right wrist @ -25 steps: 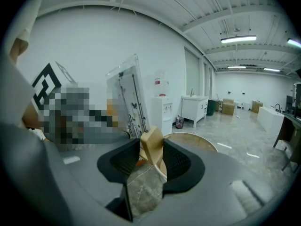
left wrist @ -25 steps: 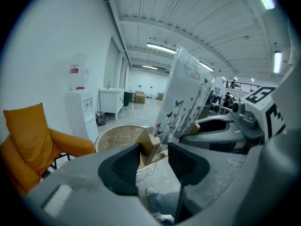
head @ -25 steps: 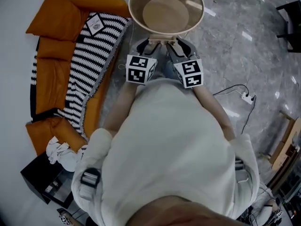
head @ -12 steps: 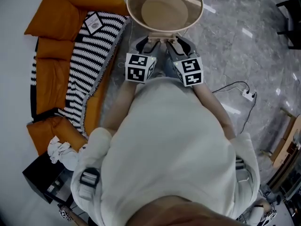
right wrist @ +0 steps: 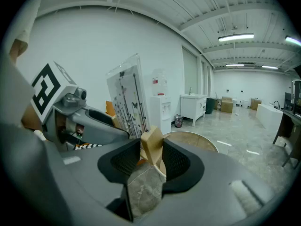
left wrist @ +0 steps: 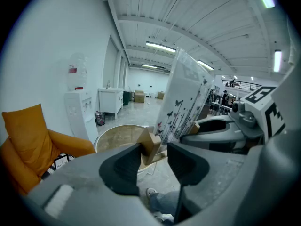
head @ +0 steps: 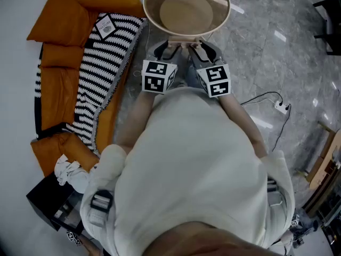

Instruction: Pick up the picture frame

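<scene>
The picture frame is a clear panel (left wrist: 184, 100) printed with butterflies and stems, standing on light wooden feet. Its edge (head: 184, 46) shows in the head view, just in front of the round wooden table (head: 154, 23). My left gripper (left wrist: 153, 150) is shut on one wooden foot (left wrist: 148, 144). My right gripper (right wrist: 151, 155) is shut on the other foot (right wrist: 152, 147), with the panel (right wrist: 127, 102) rising to its left. Seen from the head, the left gripper (head: 169, 49) and right gripper (head: 197, 49) sit side by side, holding the frame in the air near the table's near rim.
An orange armchair (head: 61, 63) with a black-and-white striped blanket (head: 104, 73) stands at the left. A power strip with its cable (head: 279, 109) lies on the marble floor at the right. A black box (head: 48, 201) sits at lower left. A water dispenser (left wrist: 77, 109) stands by the wall.
</scene>
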Available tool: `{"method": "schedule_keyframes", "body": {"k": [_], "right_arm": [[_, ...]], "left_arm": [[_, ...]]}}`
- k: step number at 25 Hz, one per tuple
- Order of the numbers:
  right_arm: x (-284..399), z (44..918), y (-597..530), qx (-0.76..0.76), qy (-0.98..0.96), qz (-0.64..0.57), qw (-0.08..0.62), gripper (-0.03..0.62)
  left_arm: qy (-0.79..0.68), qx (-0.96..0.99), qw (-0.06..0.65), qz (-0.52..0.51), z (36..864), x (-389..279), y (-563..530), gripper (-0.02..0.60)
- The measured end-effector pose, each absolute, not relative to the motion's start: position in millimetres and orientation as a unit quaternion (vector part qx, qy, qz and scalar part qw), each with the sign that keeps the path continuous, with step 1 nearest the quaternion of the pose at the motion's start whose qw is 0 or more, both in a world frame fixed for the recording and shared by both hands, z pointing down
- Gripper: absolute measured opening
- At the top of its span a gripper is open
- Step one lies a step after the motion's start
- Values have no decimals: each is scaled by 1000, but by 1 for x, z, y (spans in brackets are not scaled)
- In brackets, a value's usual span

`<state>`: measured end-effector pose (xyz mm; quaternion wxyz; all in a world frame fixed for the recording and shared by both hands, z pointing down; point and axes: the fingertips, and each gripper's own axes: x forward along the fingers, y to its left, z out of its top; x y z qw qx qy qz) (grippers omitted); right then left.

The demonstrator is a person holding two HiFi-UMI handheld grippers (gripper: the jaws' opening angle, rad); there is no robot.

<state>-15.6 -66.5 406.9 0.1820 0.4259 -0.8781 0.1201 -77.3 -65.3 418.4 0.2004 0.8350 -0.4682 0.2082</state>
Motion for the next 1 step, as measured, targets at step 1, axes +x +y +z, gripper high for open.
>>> {"method": "schedule_keyframes", "body": {"k": [1], "right_arm": [[-15,407,-68,426,-879,118,182,147]], "left_arm": [[-468,835,201,208,418,-77,-66,179]]}}
